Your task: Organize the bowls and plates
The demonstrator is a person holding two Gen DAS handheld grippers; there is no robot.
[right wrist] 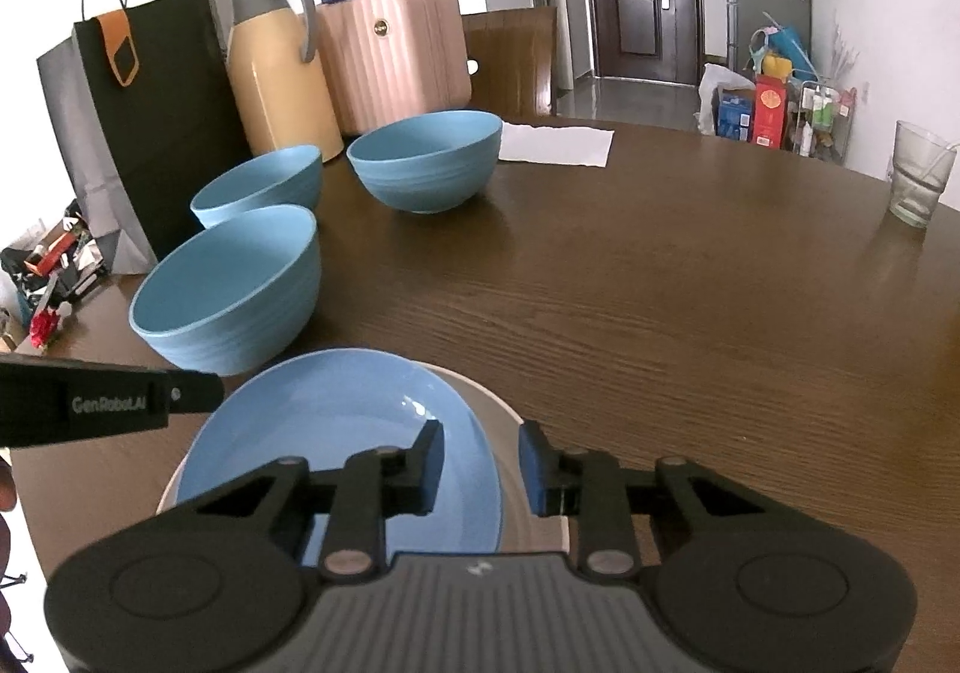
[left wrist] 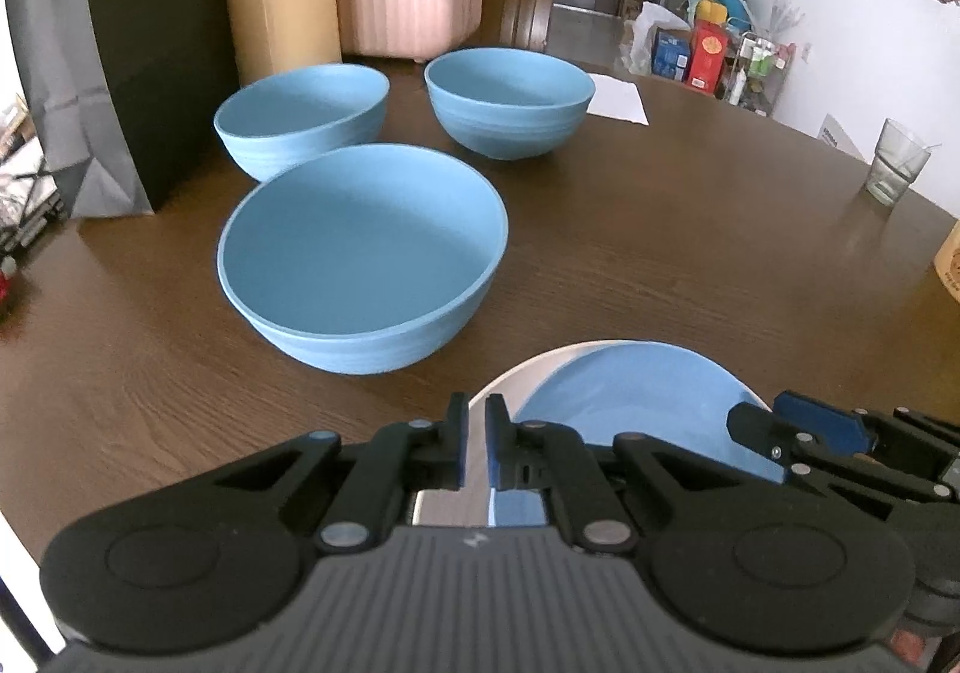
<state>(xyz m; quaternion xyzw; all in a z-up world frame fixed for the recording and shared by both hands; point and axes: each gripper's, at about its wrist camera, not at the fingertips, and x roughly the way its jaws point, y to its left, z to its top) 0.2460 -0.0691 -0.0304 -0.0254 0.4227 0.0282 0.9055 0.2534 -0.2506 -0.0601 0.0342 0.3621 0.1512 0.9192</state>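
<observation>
On the brown wooden table (right wrist: pixel 690 301) we see a blue plate (right wrist: pixel 336 433) lying on a white plate (right wrist: pixel 510 433), set off towards its left so the white rim shows bare on the right. Our left gripper (left wrist: pixel 477 415) has its pads pressed nearly together over the white plate's left edge; we cannot tell whether the thin rim is actually nipped between them. Our right gripper (right wrist: pixel 480 463) stands with its jaws spread, one pad over the blue plate and the other over the white rim, and neither pad presses on anything. From the left wrist view the right gripper reaches in across the plates' right side. Beyond the plates sits a large blue bowl (left wrist: pixel 360 259), just beside them, and two smaller blue bowls (left wrist: pixel 300 114) (left wrist: pixel 510 99) stand further back, apart from one another. Behind the bowls we see a dark paper bag (right wrist: pixel 144 114), a yellow jug (right wrist: pixel 276 78) and a pink ribbed case (right wrist: pixel 396 54). A sheet of white paper (right wrist: pixel 555 144) lies near the far edge, and a drinking glass (right wrist: pixel 918 175) stands well off to the right.
</observation>
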